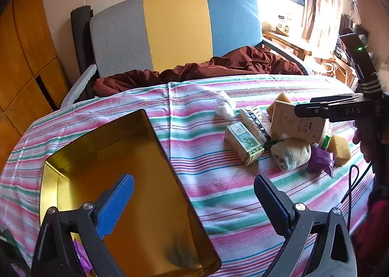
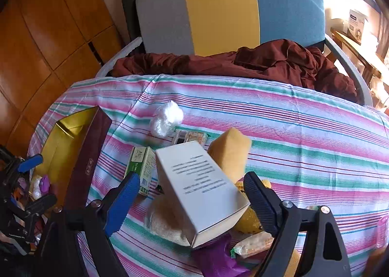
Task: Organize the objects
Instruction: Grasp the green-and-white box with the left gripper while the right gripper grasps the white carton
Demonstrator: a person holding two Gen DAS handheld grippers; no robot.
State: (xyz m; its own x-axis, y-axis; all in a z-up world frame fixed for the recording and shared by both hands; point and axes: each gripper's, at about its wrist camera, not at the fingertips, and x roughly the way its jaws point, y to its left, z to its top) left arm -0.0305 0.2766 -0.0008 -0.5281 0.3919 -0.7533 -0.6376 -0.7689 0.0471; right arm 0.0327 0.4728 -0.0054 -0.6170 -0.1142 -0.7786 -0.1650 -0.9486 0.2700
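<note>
Gold-lined tin [image 1: 136,179] sits empty, lower left of frame on striped table [image 1: 231,199]. Left tool [image 1: 194,200] wide above it. Right tool [image 2: 192,193] wide, straddling tilted white box [image 2: 201,189] atop clutter pile, centre frame. Step: grasping box. Next: close, carry to tin.

striped tablecloth [image 1: 214,194] | gold-lined box [image 1: 126,194] | white carton [image 2: 201,189] | sponge [image 2: 229,153]

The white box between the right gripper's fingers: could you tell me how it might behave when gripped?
The white box looks like thin carton, so probably light and crushable. It lies tilted on soft items, so it may shift. Its smooth faces could slip.
</note>
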